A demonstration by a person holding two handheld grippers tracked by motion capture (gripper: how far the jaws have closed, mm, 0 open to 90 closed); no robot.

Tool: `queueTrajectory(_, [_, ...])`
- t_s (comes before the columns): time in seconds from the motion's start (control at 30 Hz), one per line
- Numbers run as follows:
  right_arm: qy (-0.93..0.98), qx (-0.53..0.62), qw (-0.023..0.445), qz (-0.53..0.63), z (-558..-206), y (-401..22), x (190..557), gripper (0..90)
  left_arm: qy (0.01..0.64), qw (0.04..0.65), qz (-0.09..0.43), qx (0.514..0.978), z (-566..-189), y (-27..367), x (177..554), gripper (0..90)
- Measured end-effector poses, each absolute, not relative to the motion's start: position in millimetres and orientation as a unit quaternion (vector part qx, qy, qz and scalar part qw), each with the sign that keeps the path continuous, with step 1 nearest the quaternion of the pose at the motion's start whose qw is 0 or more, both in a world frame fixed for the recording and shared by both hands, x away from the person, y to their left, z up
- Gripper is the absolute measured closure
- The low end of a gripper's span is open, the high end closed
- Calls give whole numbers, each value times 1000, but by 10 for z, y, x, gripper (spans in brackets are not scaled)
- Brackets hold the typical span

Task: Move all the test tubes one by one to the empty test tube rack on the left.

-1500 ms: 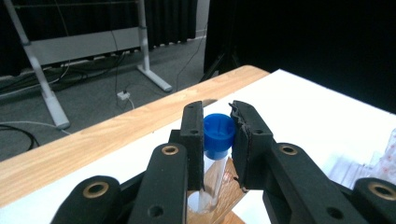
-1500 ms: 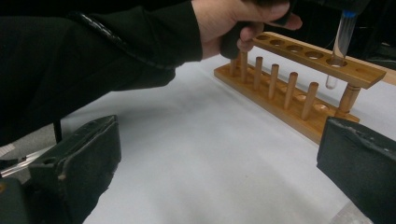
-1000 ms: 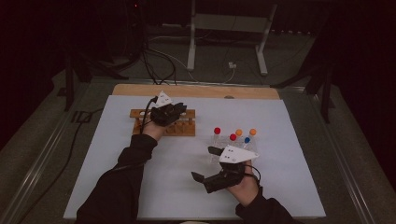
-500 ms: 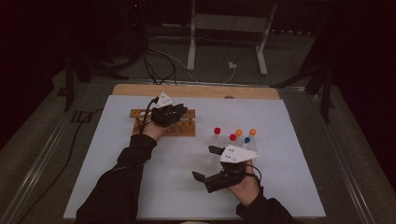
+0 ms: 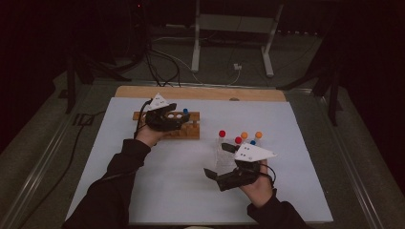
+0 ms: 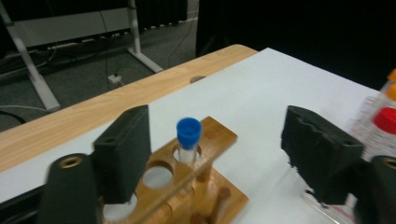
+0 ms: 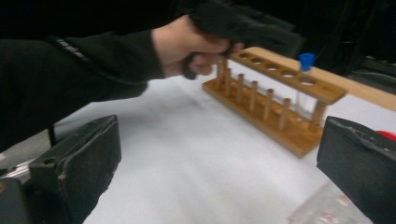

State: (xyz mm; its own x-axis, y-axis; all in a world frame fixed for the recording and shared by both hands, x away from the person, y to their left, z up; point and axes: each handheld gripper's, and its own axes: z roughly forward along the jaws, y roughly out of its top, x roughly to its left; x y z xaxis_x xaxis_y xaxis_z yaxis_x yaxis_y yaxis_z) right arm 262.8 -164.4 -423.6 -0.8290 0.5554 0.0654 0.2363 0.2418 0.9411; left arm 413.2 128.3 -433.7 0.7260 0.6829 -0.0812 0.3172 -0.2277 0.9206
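Both tongs gape wide: left tongs (image 6: 215, 154), just opening, clear the blue-capped tube (image 6: 188, 140) racked (image 6: 219, 186).

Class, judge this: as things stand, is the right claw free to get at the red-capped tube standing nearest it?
Probably yes. The right claw is open, holds nothing, and the red-capped tube stands just beyond it on the white mat with nothing between.

1. Your rack (image 6: 210, 186) is warm brown wood.
2. The tube (image 6: 188, 140) in it has a bright blue cap and a clear body.
3. The loose tubes (image 5: 239, 143) show red, orange and blue caps.
4. Your table (image 5: 200, 93) is light wood under a plain white sheet (image 5: 167, 181).
5. Your sleeves (image 5: 110, 191) are black.
6. The floor (image 5: 47, 143) is grey.
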Motion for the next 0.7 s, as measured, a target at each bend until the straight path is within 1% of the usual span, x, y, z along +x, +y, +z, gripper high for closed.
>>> queueTrajectory(0.07, [773,258,148,560,-4201,-1698,2641,0,323,531,167,765,-4321,1314,4070,172])
queueTrajectory(0.13, [771,259,164,558,-4163,-1757,2644,0,319,535,161,765,-4305,1351,3993,154])
queueTrajectory(0.2, [768,265,174,556,-4132,-1820,2654,0,315,537,154,767,-4295,1375,3914,82])
queueTrajectory(0.27, [764,273,181,556,-4114,-1892,2668,0,309,539,152,769,-4289,1401,3835,45])
queueTrajectory(0.37, [760,285,193,551,-4100,-1996,2687,0,302,547,144,767,-4287,1438,3719,27])
queueTrajectory(0.7, [745,326,215,540,-4138,-2297,2720,0,279,562,124,768,-4282,1495,3362,27])
